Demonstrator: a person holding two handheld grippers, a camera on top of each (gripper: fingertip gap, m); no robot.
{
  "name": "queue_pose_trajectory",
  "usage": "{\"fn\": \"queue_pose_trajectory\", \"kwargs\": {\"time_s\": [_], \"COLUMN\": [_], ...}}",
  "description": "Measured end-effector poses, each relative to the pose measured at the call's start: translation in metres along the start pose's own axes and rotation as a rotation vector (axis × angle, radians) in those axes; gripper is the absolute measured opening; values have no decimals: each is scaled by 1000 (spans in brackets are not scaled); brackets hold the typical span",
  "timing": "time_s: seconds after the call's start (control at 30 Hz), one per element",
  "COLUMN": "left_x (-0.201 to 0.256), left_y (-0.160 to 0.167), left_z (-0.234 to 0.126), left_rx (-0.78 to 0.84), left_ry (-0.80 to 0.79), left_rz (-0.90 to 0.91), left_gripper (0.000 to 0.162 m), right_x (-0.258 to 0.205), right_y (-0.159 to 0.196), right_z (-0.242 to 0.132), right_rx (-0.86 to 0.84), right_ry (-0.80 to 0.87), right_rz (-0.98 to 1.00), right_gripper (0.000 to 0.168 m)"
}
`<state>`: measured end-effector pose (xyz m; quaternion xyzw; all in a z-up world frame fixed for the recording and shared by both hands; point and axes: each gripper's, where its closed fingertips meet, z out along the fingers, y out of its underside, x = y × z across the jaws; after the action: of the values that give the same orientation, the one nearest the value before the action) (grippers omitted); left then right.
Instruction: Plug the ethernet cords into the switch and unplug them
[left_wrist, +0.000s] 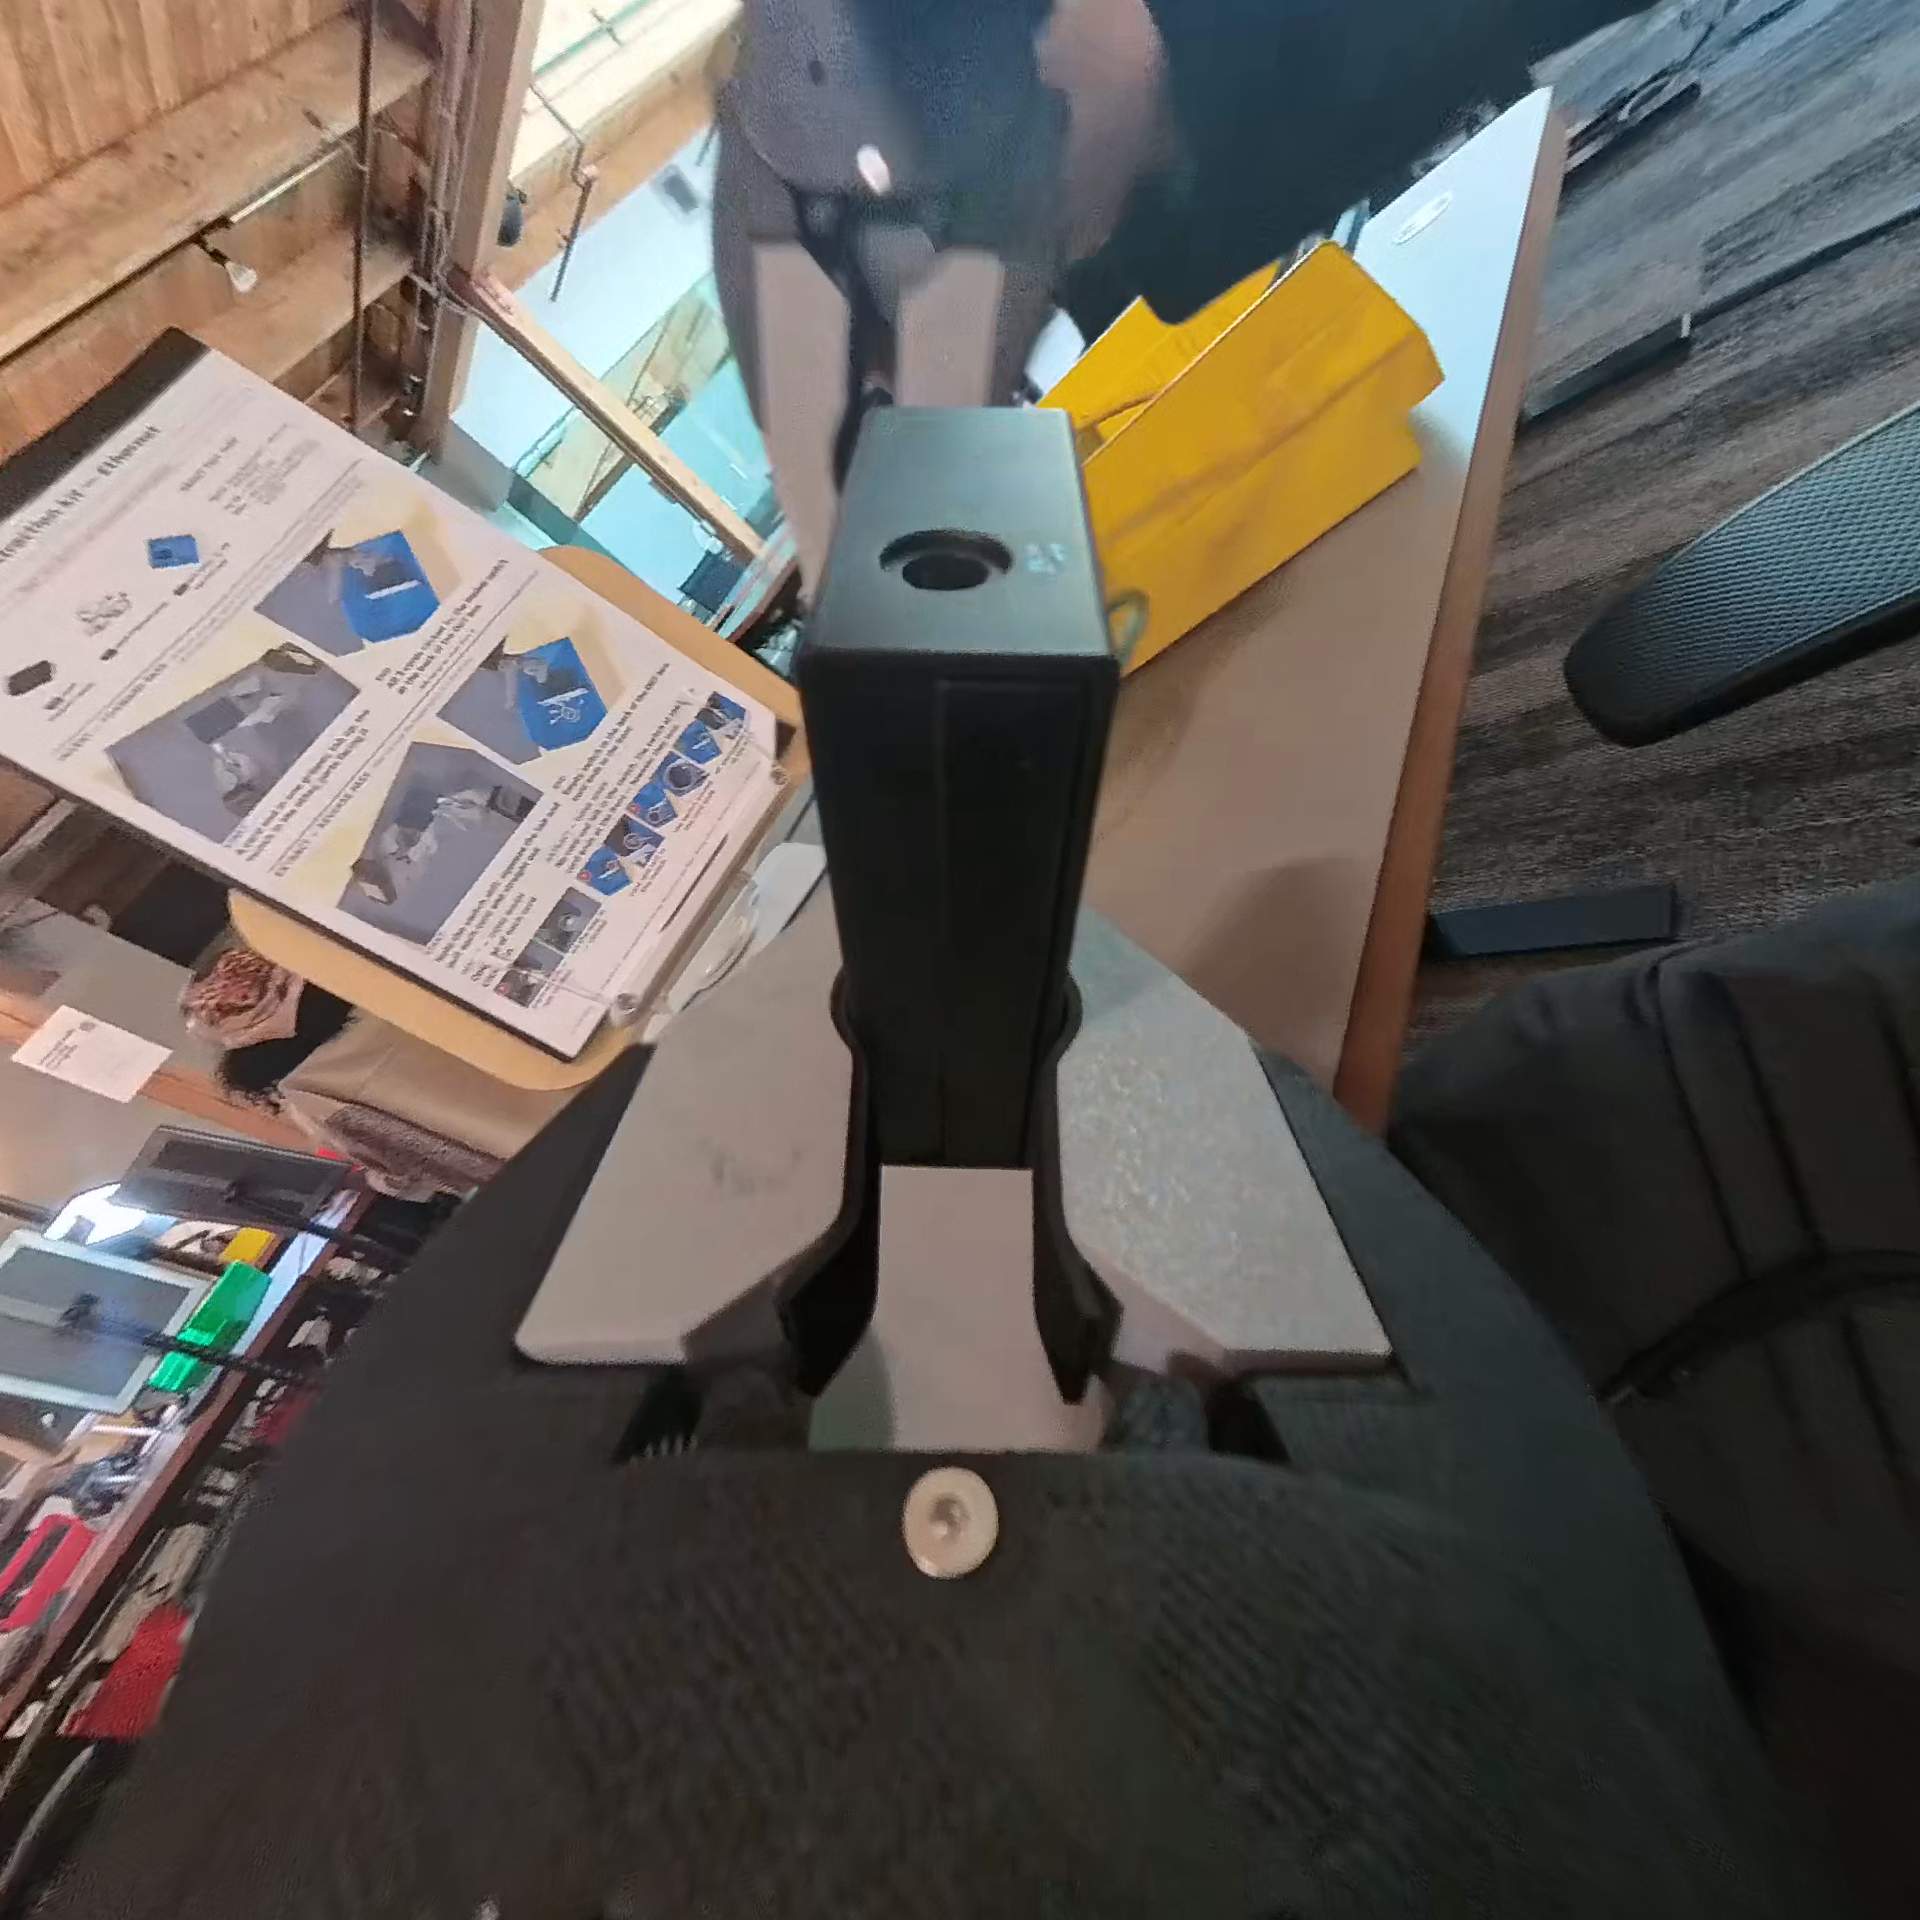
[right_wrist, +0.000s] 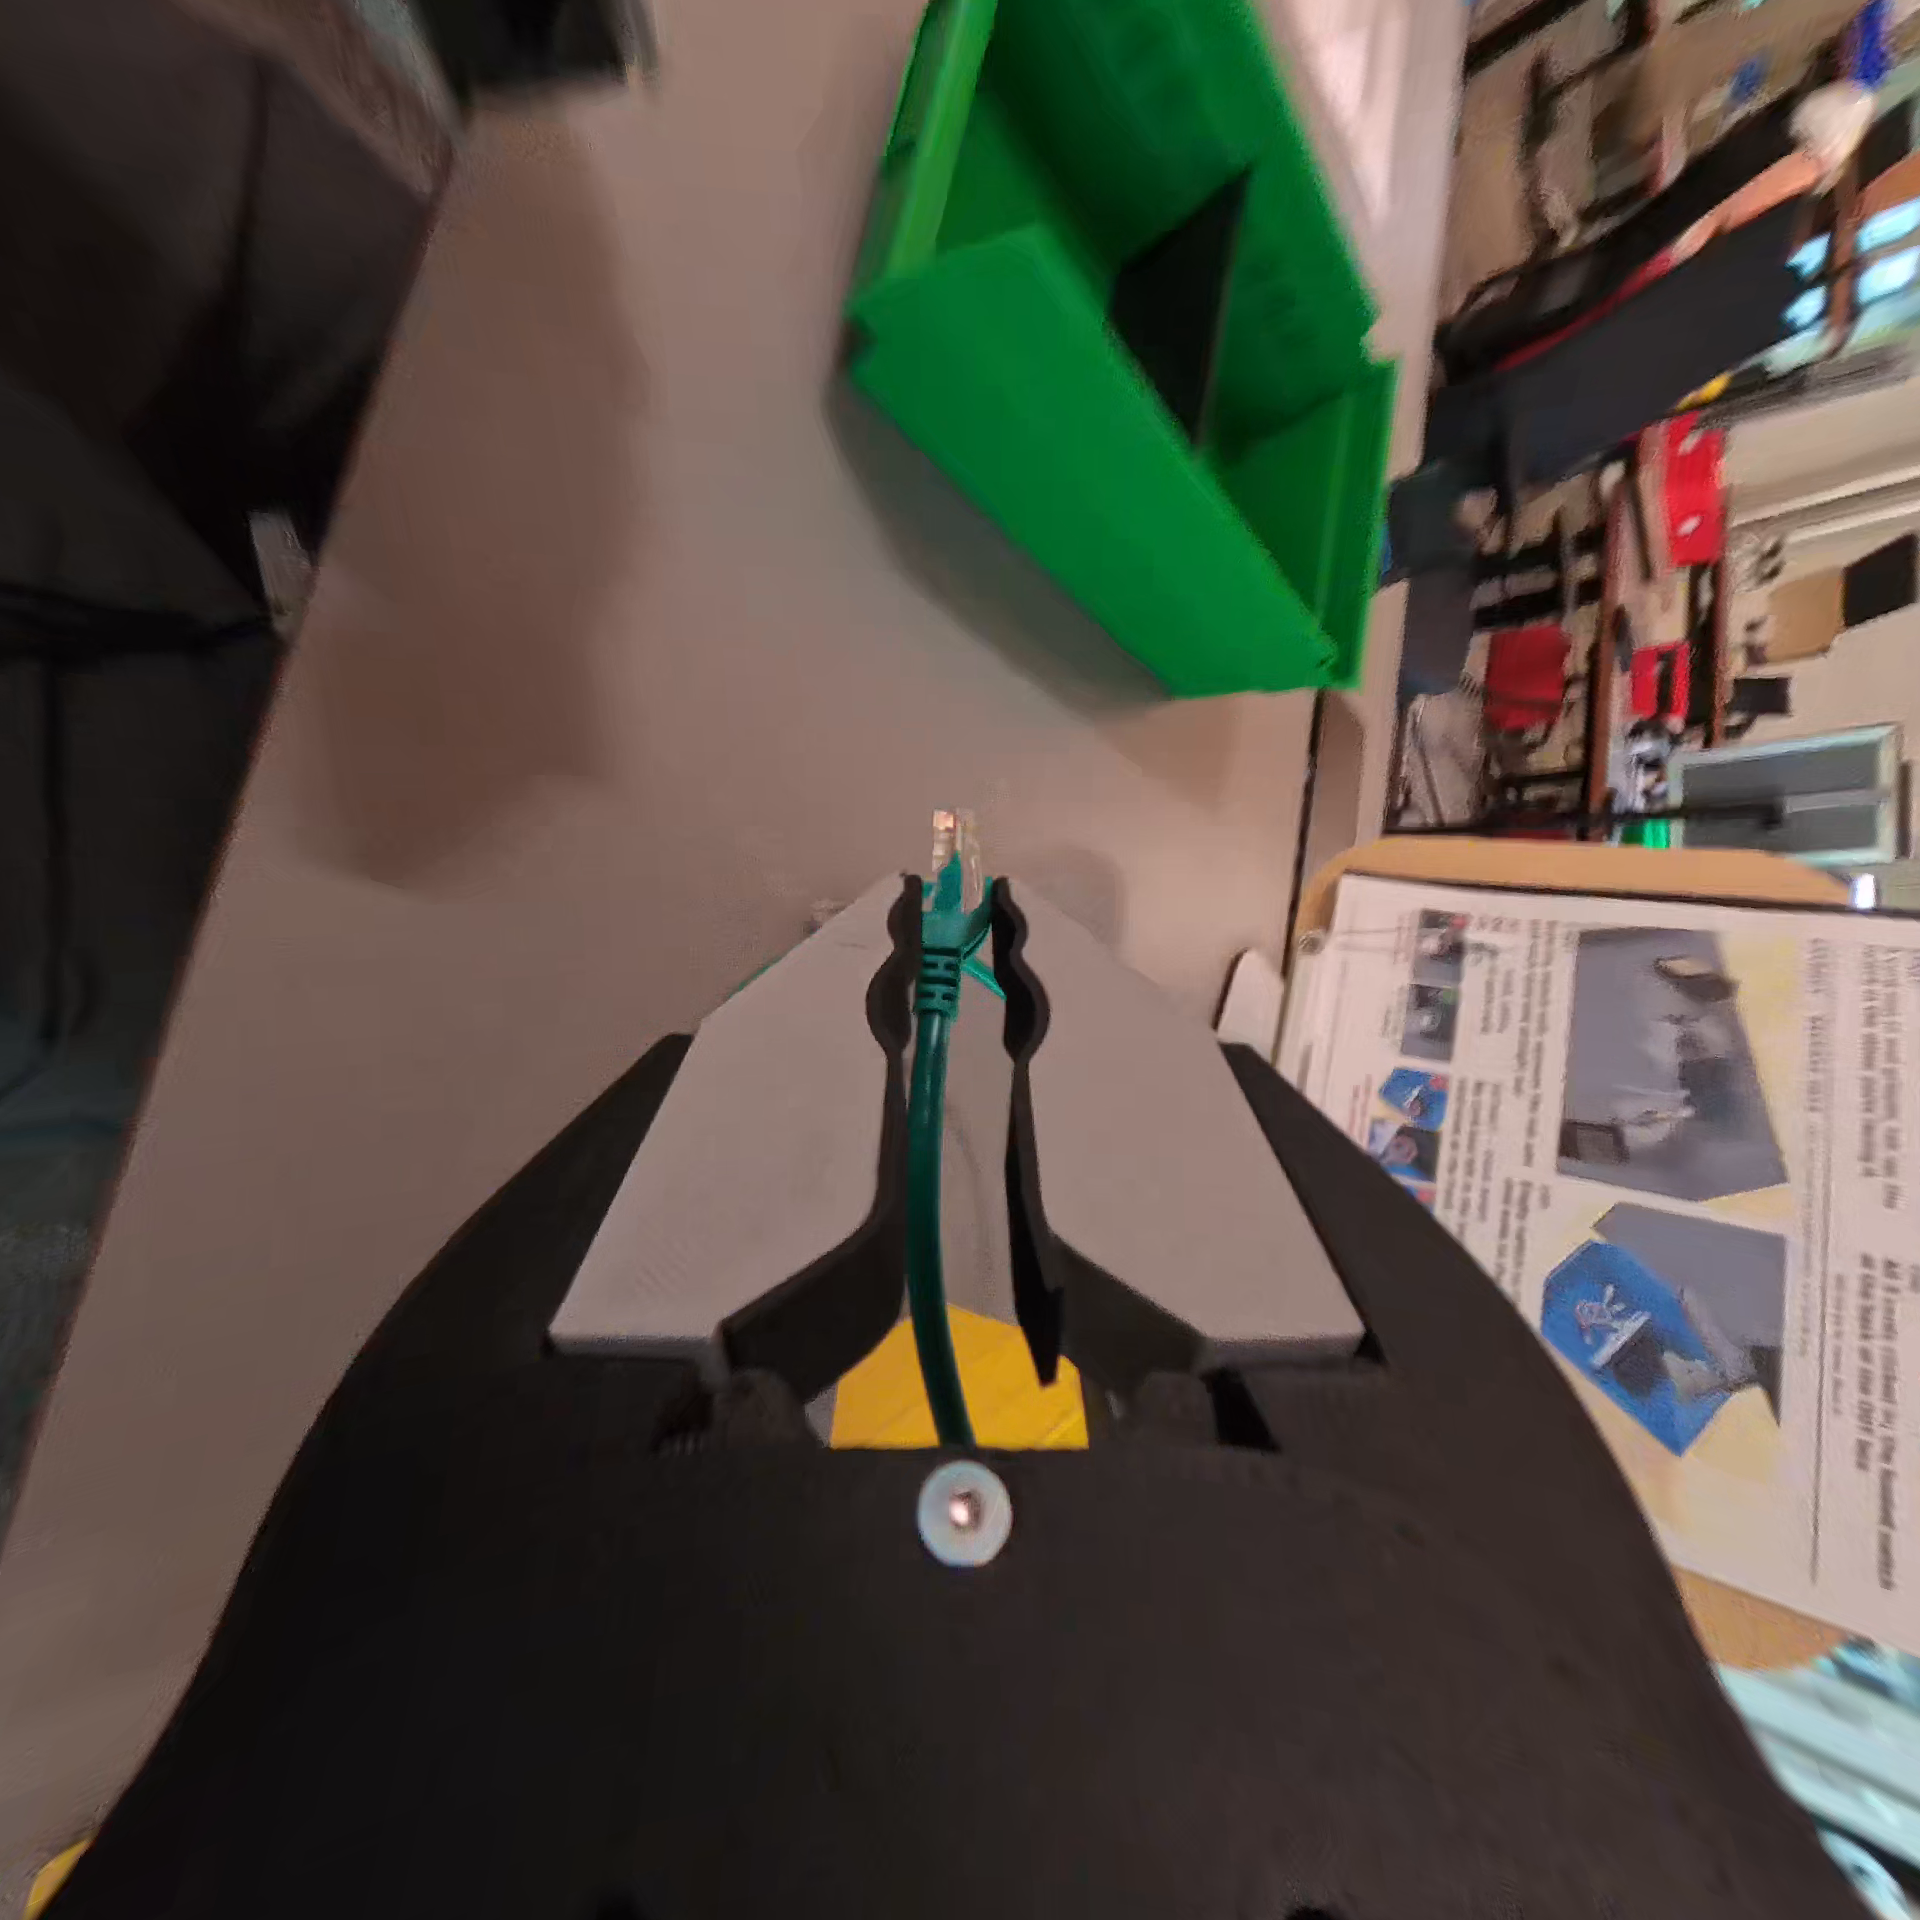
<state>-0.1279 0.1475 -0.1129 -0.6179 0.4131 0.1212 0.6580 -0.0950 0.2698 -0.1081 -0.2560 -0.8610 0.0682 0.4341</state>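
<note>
In the left wrist view my left gripper is shut on the black switch and holds it lengthwise above the table, with a round hole in its far end face. My right gripper shows blurred just beyond the switch. In the right wrist view my right gripper is shut on a green ethernet cord. Its clear plug sticks out past the fingertips. The cord runs back between the fingers. The switch's ports are hidden.
A yellow bin lies on the beige table behind the switch. A green bin sits ahead of the right gripper. An instruction sheet stands at the table's side, also in the right wrist view. A black chair is off the table's edge. Some 12 cm of space lies between my two pairs of fingers.
</note>
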Motion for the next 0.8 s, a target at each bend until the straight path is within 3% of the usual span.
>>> {"fn": "queue_pose_trajectory", "kwargs": {"time_s": [0.1, 0.3, 0.43, 0.53, 0.67, 0.8], "left_x": [-5, -6, -12, -18, -20, -21], "left_y": [3, 17, 21, 22, 25, 22], "left_z": [-5, -8, -12, -16, -19, -19], "left_rx": [-24, -89, -105, -98, -113, -115], "left_ry": [-22, -19, -21, -31, -35, -42], "left_rz": [0, -14, -29, -56, -60, -56], "left_gripper": [28, 29, 28, 28, 28, 28], "right_x": [-27, -60, -71, -82, -99, -101], "right_y": [24, 73, 68, 71, 65, 62], "right_z": [35, 83, 81, 74, 70, 72], "right_rx": [-117, -342, -319, -332, -308, -298], "right_ry": [-59, -208, -299, -372, -483, -500], "right_rz": [23, 358, 500, 549, 632, 701], "right_gripper": [9, 13, 16, 44, 44, 27]}}
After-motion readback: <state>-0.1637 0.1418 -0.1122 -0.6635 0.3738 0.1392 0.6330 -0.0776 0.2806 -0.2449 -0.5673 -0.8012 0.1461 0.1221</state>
